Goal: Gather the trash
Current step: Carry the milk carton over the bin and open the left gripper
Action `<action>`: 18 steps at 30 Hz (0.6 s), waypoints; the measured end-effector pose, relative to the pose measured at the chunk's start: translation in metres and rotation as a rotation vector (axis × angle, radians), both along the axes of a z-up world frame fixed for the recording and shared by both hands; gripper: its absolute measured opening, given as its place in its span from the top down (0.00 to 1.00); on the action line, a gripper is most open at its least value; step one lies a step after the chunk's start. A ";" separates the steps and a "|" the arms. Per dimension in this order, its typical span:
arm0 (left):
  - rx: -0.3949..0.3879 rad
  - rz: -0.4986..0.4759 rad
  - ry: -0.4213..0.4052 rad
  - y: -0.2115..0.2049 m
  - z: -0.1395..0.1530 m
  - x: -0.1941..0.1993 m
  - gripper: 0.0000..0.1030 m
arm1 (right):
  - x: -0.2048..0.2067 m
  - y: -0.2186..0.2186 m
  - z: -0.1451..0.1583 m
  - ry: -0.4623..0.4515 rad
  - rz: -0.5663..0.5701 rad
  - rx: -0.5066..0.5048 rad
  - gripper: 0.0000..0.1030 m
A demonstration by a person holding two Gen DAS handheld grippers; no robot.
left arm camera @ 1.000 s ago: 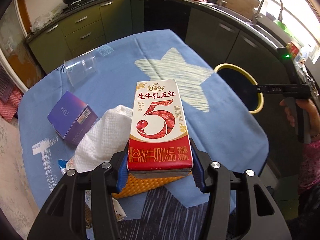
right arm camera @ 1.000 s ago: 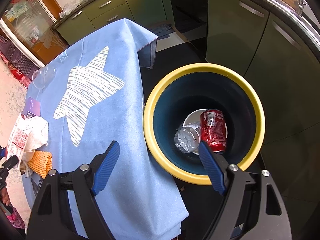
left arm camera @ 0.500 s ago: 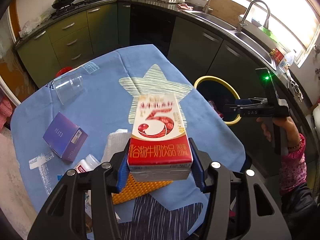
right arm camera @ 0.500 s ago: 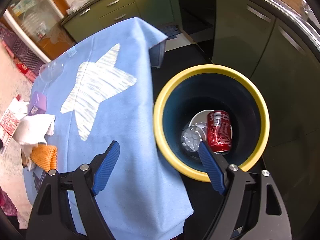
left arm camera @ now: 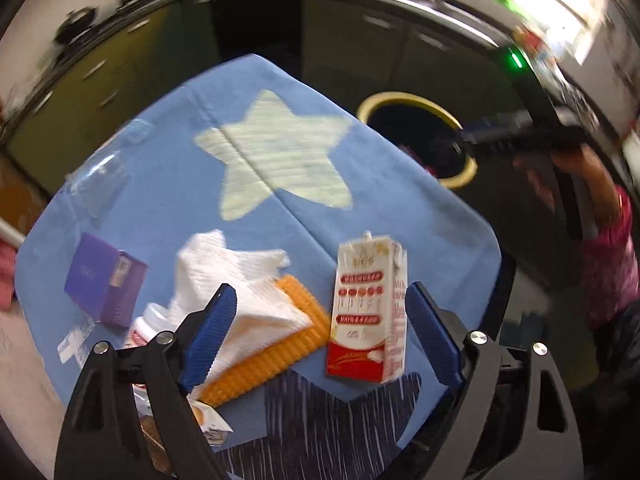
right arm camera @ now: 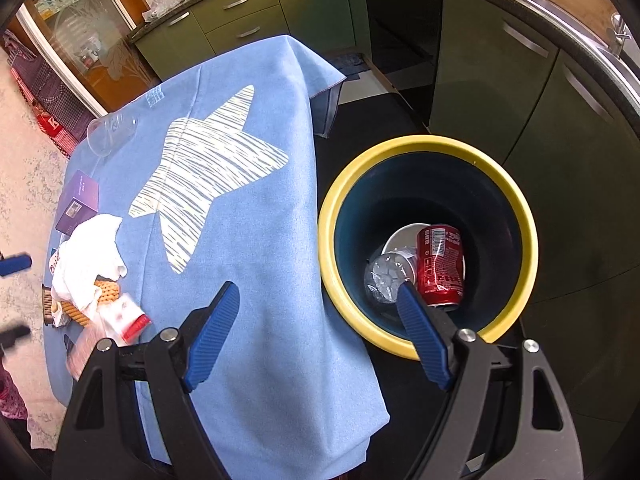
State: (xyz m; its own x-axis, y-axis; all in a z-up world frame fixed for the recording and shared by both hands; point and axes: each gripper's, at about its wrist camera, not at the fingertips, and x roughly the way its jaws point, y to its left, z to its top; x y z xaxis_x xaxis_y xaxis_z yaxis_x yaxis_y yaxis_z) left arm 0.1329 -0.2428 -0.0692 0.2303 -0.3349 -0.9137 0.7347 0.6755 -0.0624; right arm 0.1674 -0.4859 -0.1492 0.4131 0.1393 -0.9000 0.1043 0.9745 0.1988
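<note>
Between left gripper [left arm camera: 316, 332] jaws, spread wide, touching nothing: rectangular glossy drink carton [left arm camera: 368, 312], upright on blue cloth table [left arm camera: 168, 208]. Right gripper [right arm camera: 318, 326] jaws likewise wide apart, empty, beside yellow-rimmed bin [right arm camera: 524, 232].

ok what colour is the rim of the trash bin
Yellow, around a dark blue inside; the trash bin shows best in the right wrist view.

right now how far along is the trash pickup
Done: a red can and a crushed clear cup lie in the yellow-rimmed bin. In hand: nothing; the left gripper is open, with the milk carton loose between its fingers, and the right gripper hangs open by the bin. Left on the blue tablecloth: the carton, white paper towel, purple box, clear cup.
</note>
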 end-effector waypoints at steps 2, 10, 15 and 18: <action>0.024 -0.044 0.047 -0.011 -0.014 -0.009 0.17 | 0.001 0.001 0.000 0.003 0.002 -0.003 0.25; 0.153 -0.141 0.053 -0.059 -0.060 -0.036 0.17 | -0.001 0.004 -0.002 0.006 0.014 -0.002 0.25; 0.195 -0.130 0.109 -0.066 -0.087 -0.031 0.26 | -0.004 0.002 -0.004 0.008 0.019 0.001 0.25; 0.216 -0.120 0.136 -0.069 -0.099 -0.031 0.47 | -0.004 -0.001 -0.006 0.007 0.015 0.006 0.25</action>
